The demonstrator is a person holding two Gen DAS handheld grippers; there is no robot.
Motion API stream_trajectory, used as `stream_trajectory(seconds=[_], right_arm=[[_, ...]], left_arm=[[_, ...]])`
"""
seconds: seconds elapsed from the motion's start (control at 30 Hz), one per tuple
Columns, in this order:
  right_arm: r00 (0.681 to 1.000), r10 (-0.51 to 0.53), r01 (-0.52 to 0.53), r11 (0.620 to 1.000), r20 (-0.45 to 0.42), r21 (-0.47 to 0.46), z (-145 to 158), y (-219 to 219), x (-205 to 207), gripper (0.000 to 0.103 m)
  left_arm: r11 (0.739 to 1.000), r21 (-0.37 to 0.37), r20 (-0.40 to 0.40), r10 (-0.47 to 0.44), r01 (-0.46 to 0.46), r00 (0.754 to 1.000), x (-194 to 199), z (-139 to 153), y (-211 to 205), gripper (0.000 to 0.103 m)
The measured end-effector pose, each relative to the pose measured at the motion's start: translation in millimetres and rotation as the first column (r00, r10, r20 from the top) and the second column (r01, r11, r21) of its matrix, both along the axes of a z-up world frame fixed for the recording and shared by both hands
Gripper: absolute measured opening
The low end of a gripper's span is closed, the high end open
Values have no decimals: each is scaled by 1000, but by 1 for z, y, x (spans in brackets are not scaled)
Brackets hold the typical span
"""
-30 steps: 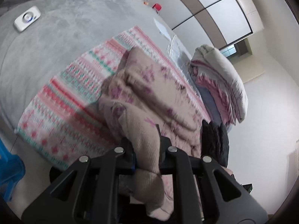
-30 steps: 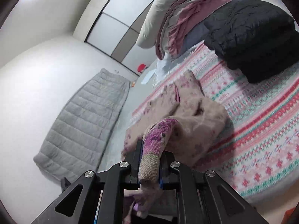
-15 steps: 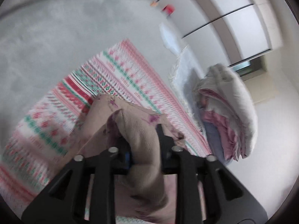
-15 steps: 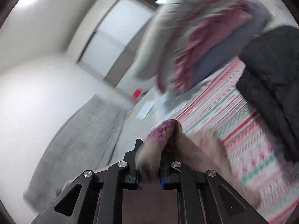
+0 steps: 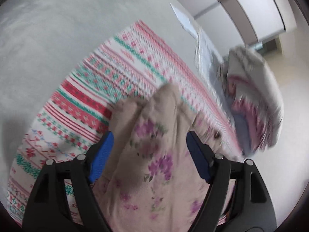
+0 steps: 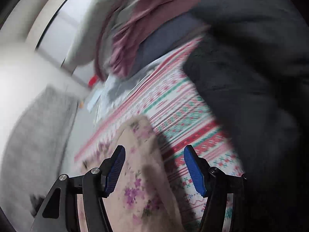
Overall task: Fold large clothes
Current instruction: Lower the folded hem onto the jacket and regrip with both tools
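A pale pink garment with purple flowers [image 5: 154, 145] lies on a patterned red, green and white blanket [image 5: 108, 81]. My left gripper [image 5: 149, 154] is open, its blue pads [image 5: 100, 158] wide apart on either side of the garment. In the right wrist view the same garment [image 6: 139, 164] lies below my right gripper [image 6: 154, 170], which is open too, with its blue pads [image 6: 193, 172] spread. Neither gripper holds the cloth. Both views are motion-blurred.
A pile of folded bedding, white and pink, [image 5: 256, 100] stands at the blanket's far end. A black padded garment [image 6: 251, 67] lies on the blanket to the right. Grey carpet [image 5: 48, 38] surrounds the blanket. A grey quilt [image 6: 38, 131] lies on the left.
Both grippers were shut on the floral garment and carried it forward over the blanket. Now both have opened and the garment lies released between the fingers.
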State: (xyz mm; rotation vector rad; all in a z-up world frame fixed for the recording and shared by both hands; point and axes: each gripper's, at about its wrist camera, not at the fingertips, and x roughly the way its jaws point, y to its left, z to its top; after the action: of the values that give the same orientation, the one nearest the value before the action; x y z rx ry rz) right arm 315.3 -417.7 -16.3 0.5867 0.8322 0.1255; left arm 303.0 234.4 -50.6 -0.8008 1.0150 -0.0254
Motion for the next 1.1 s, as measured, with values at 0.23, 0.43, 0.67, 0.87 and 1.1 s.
stream_trajectory(seconds=[0.23, 0.43, 0.67, 0.87, 1.1], right_arm=[[980, 180, -194, 957, -82, -215, -14, 58, 50, 64], [975, 203, -220, 918, -86, -329, -17, 77, 54, 18], [988, 111, -61, 921, 111, -384, 52, 78, 43, 10], [976, 10, 78, 920, 219, -385, 88, 79, 75, 10], [995, -101, 78, 890, -27, -450, -35, 83, 141, 10]], left_arm=[[975, 195, 34, -119, 110, 992, 20, -5, -42, 76], [920, 372, 70, -157, 120, 985, 18, 11, -60, 17], [908, 417, 283, -92, -36, 955, 10, 93, -67, 14], [885, 434, 354, 8, -172, 935, 51, 124, -64, 14], [801, 596, 14, 55, -52, 998, 124, -23, -77, 16]])
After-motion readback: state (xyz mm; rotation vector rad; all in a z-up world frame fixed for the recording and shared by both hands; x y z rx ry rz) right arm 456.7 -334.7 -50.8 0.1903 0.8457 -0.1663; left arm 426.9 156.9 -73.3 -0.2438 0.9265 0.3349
